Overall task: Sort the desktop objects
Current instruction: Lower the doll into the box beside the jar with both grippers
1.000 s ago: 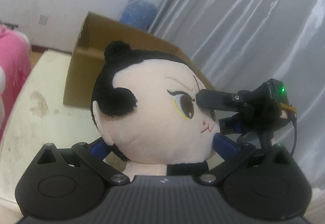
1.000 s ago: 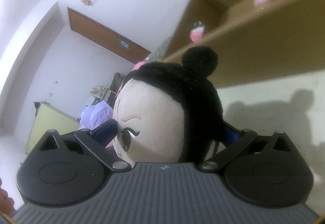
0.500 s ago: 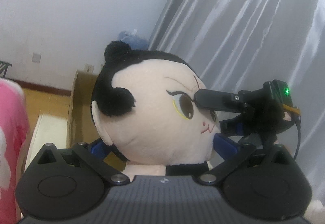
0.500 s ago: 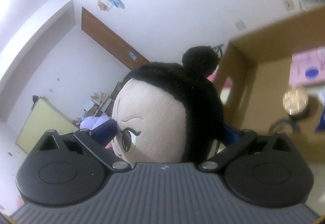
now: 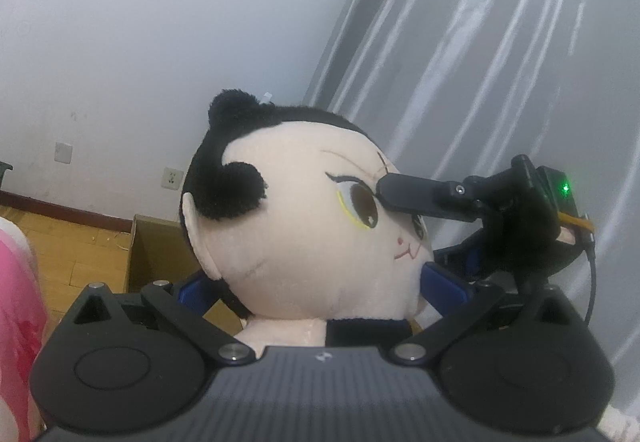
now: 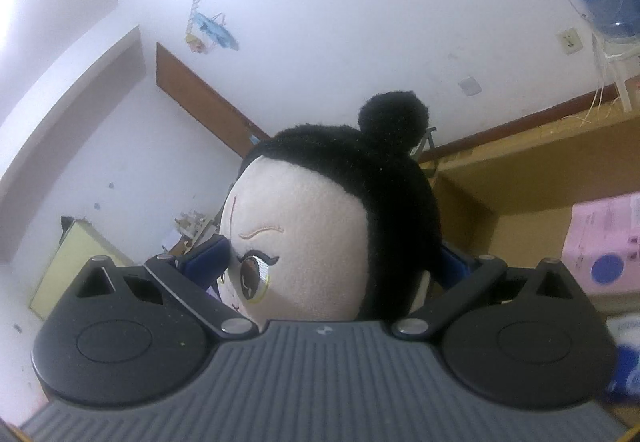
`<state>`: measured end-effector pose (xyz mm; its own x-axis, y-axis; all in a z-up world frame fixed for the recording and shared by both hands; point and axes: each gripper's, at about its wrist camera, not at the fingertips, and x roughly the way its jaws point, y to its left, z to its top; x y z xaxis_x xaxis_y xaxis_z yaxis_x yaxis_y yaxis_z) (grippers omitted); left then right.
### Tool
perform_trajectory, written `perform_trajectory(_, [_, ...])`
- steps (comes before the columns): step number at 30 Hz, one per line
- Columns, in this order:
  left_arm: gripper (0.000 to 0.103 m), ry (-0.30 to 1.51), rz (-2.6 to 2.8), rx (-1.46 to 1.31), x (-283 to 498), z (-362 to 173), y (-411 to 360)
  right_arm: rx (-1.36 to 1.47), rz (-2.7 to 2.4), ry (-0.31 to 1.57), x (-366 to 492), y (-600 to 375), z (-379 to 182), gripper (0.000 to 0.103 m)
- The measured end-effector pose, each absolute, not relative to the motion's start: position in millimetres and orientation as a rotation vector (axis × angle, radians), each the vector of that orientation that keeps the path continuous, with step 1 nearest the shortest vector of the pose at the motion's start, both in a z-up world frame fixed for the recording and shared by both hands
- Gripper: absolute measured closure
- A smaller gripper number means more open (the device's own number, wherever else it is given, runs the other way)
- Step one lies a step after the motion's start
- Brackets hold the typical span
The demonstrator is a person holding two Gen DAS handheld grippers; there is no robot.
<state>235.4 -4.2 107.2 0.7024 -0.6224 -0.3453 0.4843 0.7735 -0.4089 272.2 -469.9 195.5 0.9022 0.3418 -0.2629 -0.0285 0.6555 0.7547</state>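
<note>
Both grippers, left gripper (image 5: 316, 282) and right gripper (image 6: 332, 266), are sharing the plush doll (image 5: 304, 238): fingers (image 5: 444, 284) are clamping its head at three and nine o'clock, steadying its bulk.

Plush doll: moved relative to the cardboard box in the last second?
Yes. The plush doll, gripped by both tongs, has risen: in the left wrist view the cardboard box sits lower behind it.

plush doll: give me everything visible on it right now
The plush doll is soft fabric: a big cream head, black hair with a round bun on top and a side tuft, embroidered brown eyes, thin brows, a small red mouth, and a cream neck above dark clothing. It is held upright in the air. The left hand-held gripper clamps it around the neck; the right hand-held gripper pinches its head, one finger pressing beside the eye.
</note>
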Motion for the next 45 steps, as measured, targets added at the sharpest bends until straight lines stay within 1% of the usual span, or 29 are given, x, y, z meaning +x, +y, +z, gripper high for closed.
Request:
perform_trajectory(4, [0.0,0.529,-0.601,-0.31,268.7,91.2,-7.9,0.875,0.214,0.425,301.6,-499.6,174.6,0.0])
perform_trajectory(11, [0.0,0.65,-0.555,-0.338,300.5,48.5,-8.0,1.005,0.217,0.541,342.8,-523.0,106.8,0.0])
perform_trajectory(15, [0.0,0.683,-0.54,-0.29,306.0,41.2,-13.3,1.083,0.243,0.583,355.8,-529.0,79.8,0.0])
perform_trajectory(18, [0.0,0.714,-0.528,-0.274,313.4,36.6,-14.0,1.092,0.246,0.596,362.4,-527.3,70.4,0.0])
perform_trajectory(23, [0.0,0.774,-0.502,-0.305,323.5,25.7,-10.1,1.147,0.232,0.652,371.3,-529.3,45.3,0.0])
perform_trajectory(25, [0.0,0.772,-0.509,-0.306,324.6,25.1,-9.6,1.178,0.224,0.678,374.5,-529.5,36.0,0.0])
perform_trajectory(30, [0.0,0.774,-0.511,-0.307,322.8,22.0,-2.8,1.193,0.196,0.692,375.5,-530.1,26.5,0.0])
perform_trajectory(36, [0.0,0.734,-0.526,-0.321,316.7,29.8,0.0,1.148,0.093,0.817,379.2,-522.4,8.3,0.001])
perform_trajectory(38, [0.0,0.73,-0.524,-0.324,309.2,33.3,0.6,1.156,0.135,0.811,380.5,-519.3,7.9,0.001])
perform_trajectory(40, [0.0,0.73,-0.518,-0.32,309.2,35.6,-1.6,1.09,0.115,0.808,379.9,-513.3,13.8,0.001])
perform_trajectory(45, [0.0,0.712,-0.516,-0.316,300.9,42.4,-4.2,1.043,0.076,0.781,371.9,-509.7,20.7,0.001])
